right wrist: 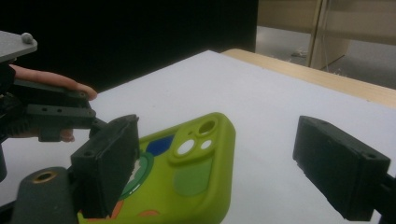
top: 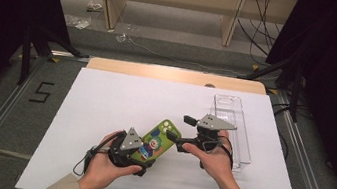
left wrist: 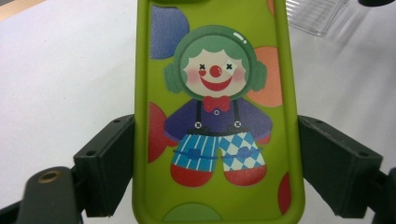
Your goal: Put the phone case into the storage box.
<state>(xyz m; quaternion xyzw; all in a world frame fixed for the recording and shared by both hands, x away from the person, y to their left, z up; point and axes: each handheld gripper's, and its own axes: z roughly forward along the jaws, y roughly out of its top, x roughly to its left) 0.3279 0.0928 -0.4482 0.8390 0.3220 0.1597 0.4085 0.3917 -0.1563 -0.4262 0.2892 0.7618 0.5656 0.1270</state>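
A lime-green phone case [top: 159, 141] printed with a clown lies tilted over the white table sheet [top: 120, 97], camera cut-out end pointing away from the person. My left gripper [top: 146, 156] is shut on its lower end. In the left gripper view both black jaws press the long sides of the case [left wrist: 215, 116], one on each. My right gripper [top: 180, 129] hovers at the case's camera end with its jaws open. In the right gripper view the case [right wrist: 187, 177] lies beside the left jaw, and the right jaw stands well clear of it.
A clear plastic box [top: 232, 129] lies on the sheet just behind and right of the right hand; its corner [left wrist: 317, 16] appears in the left gripper view. The table's wooden edge [top: 174, 75] runs along the far side. Tripod legs stand at both far corners.
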